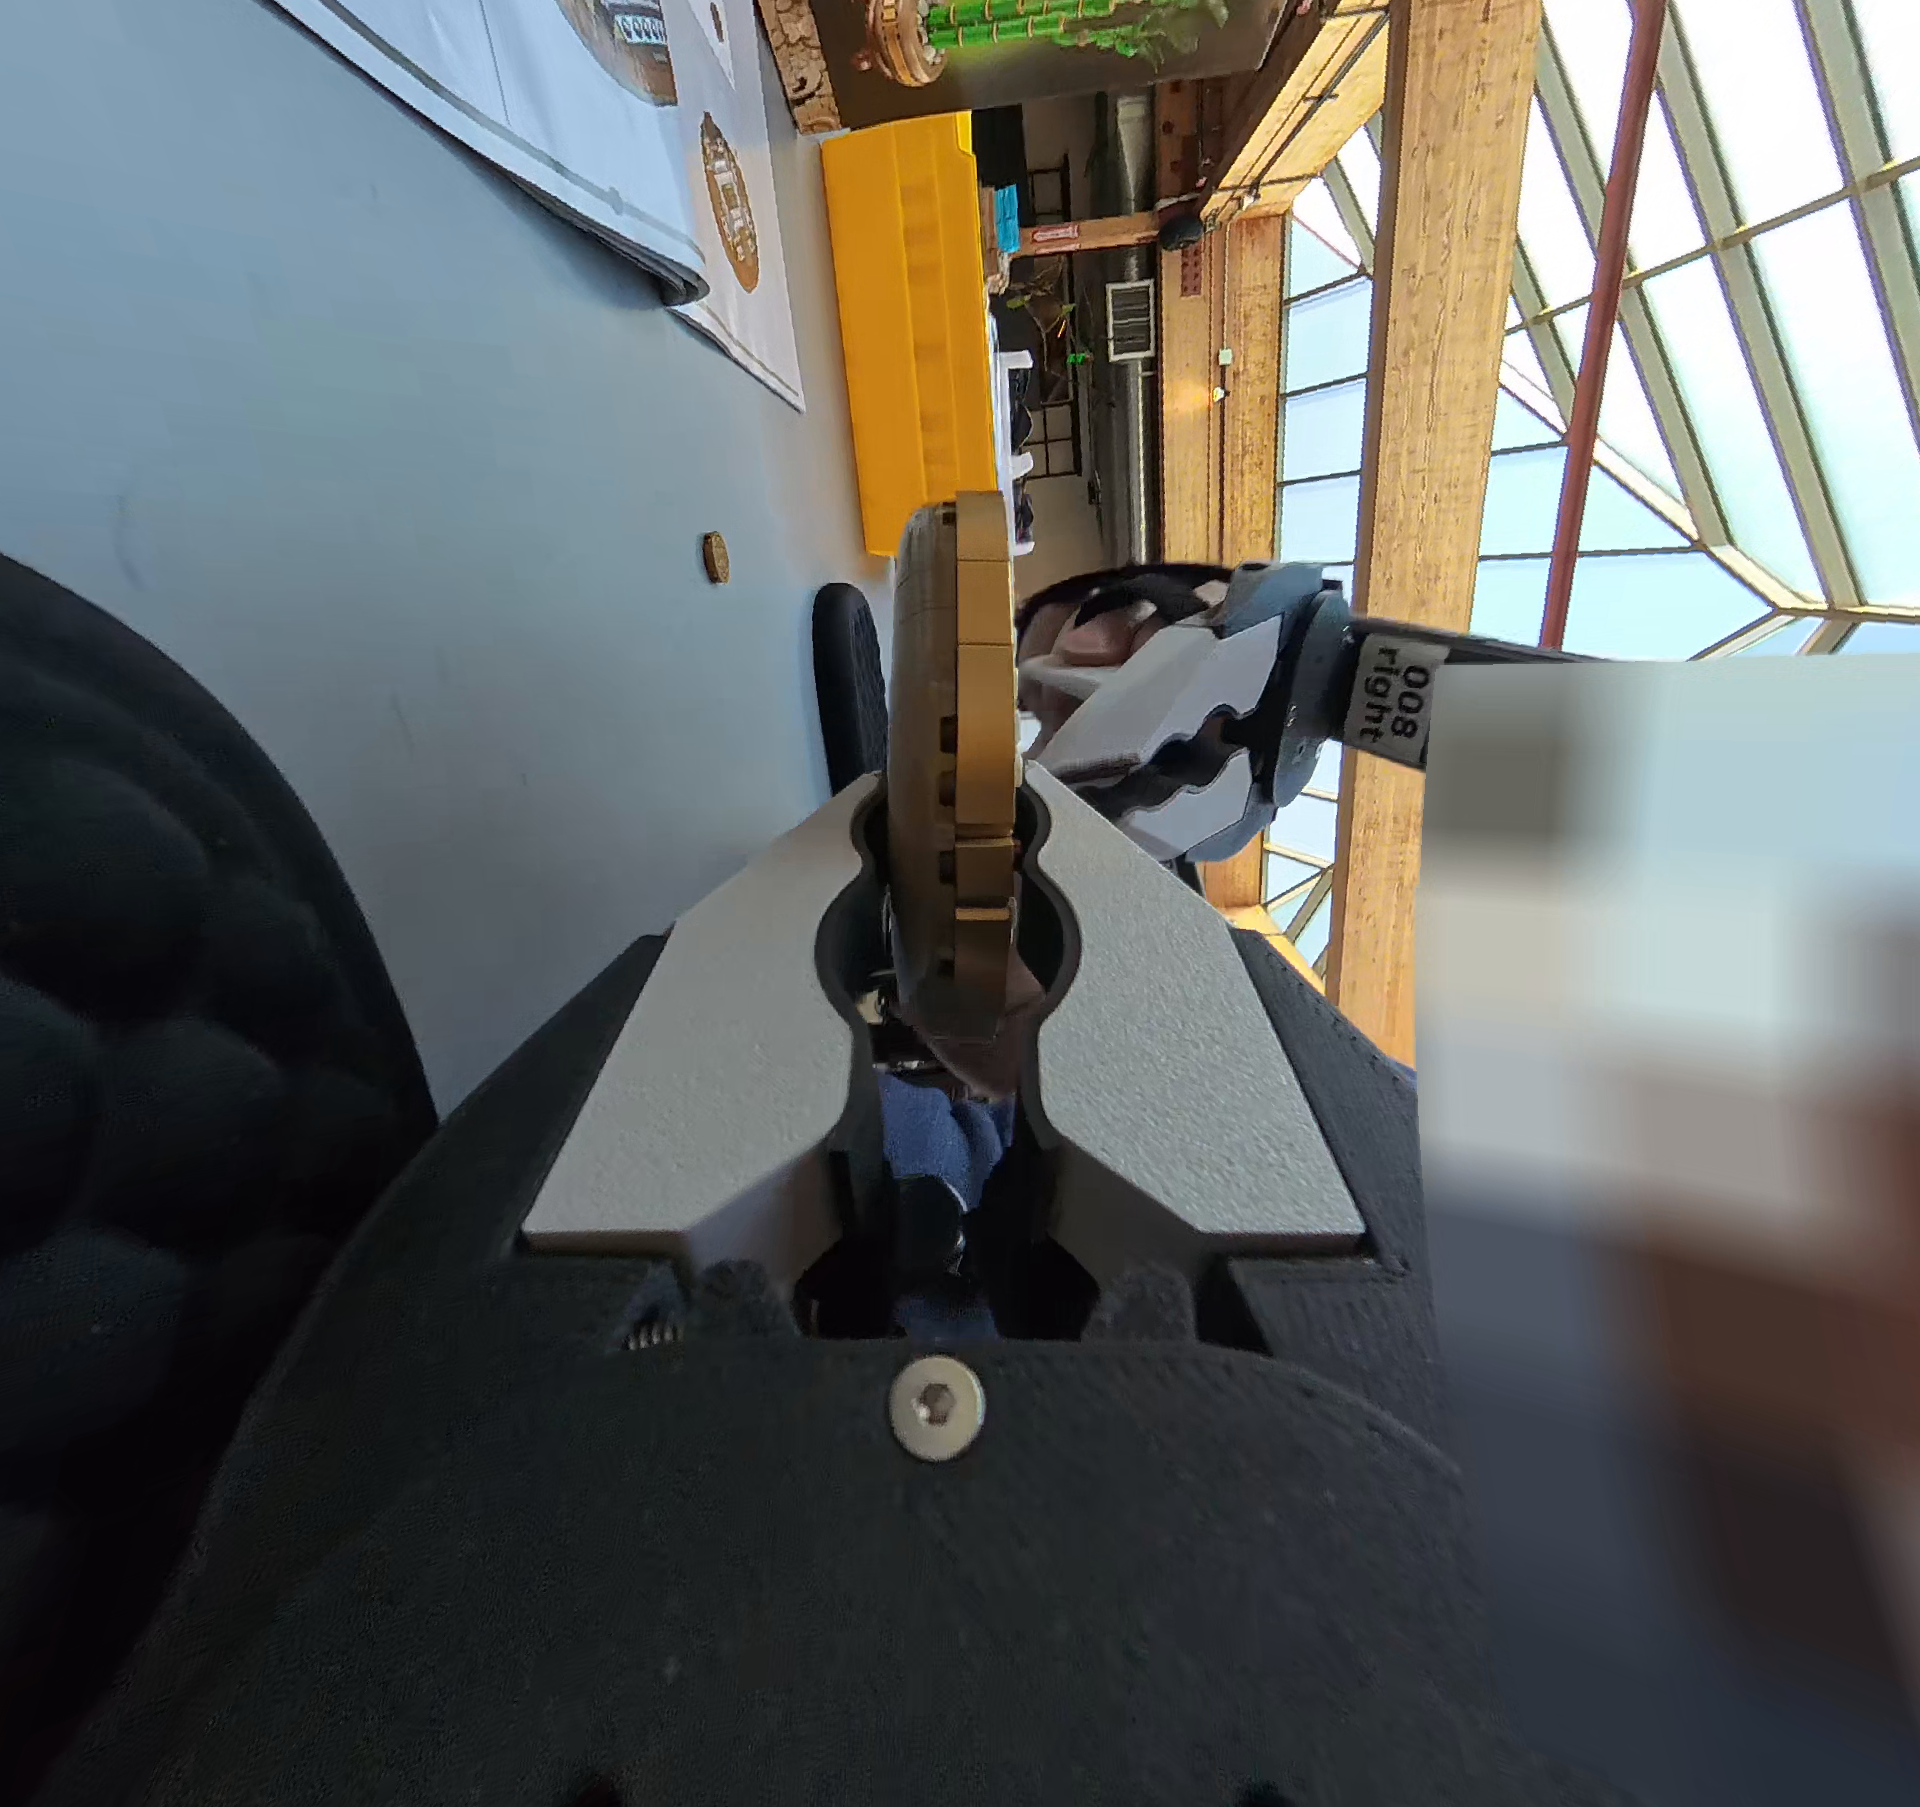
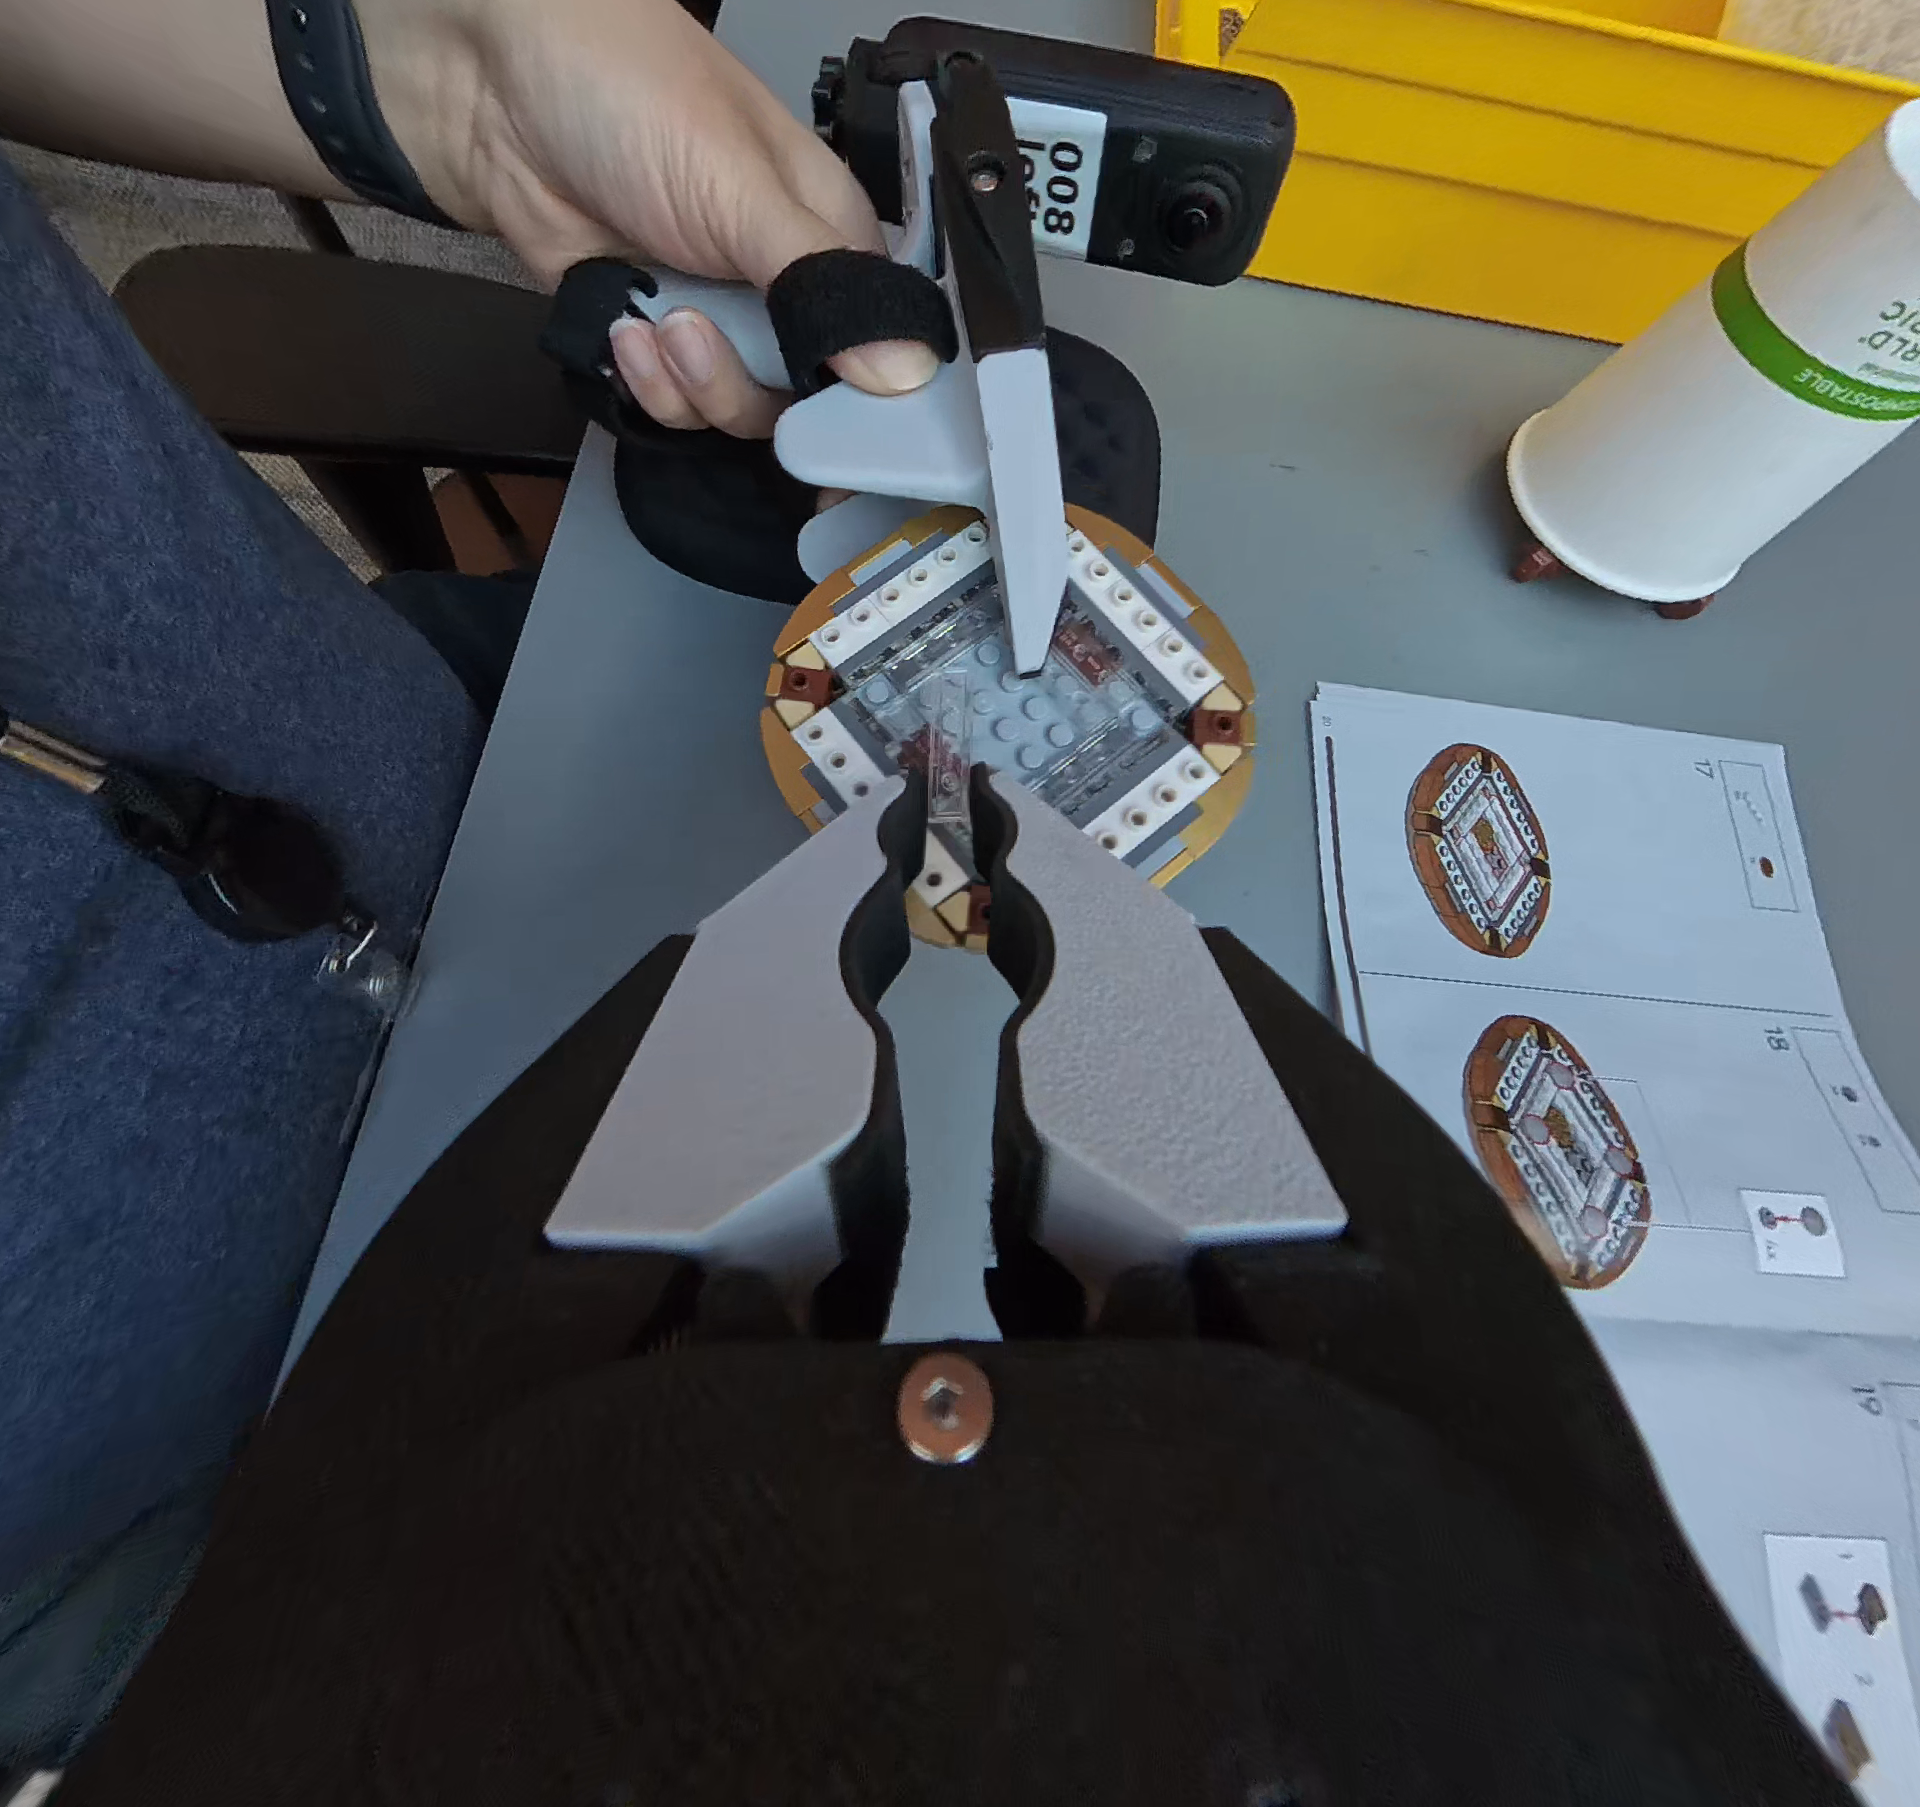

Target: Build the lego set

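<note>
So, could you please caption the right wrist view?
Right gripper brings a clear piece to the round build held by the left gripper.

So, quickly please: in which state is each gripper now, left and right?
Left gripper: shut on the round lego base, gripped edge-on.
Right gripper: shut on a small clear lego plate, held over the base's studs.

Your right hand-held gripper (image 2: 948, 801) covers the near rim of the round lego base (image 2: 1013, 708), the instruction booklet (image 2: 1579, 1009) to its right runs off the frame, and the paper cup (image 2: 1714, 407) beyond is cropped.
</note>
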The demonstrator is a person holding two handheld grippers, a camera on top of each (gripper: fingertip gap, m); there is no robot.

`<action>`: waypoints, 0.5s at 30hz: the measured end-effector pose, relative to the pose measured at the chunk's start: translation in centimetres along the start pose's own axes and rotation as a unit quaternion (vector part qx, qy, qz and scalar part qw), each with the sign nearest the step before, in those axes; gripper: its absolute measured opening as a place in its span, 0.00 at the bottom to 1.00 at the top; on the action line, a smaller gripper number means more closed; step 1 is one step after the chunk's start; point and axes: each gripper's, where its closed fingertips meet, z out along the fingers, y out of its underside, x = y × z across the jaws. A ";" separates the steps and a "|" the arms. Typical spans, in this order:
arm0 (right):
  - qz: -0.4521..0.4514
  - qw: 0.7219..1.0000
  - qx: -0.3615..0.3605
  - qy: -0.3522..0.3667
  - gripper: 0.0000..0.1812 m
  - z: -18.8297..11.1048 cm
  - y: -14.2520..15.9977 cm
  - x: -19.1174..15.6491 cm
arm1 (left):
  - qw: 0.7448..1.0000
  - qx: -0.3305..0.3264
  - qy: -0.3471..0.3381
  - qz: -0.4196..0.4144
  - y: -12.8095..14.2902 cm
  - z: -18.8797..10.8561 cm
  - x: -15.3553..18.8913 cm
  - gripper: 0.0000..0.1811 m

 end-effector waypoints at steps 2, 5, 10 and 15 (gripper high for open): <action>-0.024 0.999 -0.010 -0.038 0.04 -0.3 -0.2 -0.2 | 1.000 -0.028 -0.009 0.006 0.5 0.3 -0.1 0.11; -0.056 0.992 -0.027 -0.112 0.04 -0.7 -0.3 -1.0 | 0.998 -0.059 -0.005 0.003 1.1 0.8 0.2 0.11; -0.096 0.978 -0.057 -0.175 0.04 -1.1 -0.3 -1.7 | 0.996 -0.089 0.018 -0.012 2.1 1.3 1.0 0.11; -0.110 0.971 -0.086 -0.193 0.04 -1.0 0.5 -2.0 | 0.994 -0.100 0.024 -0.020 2.7 1.6 1.0 0.11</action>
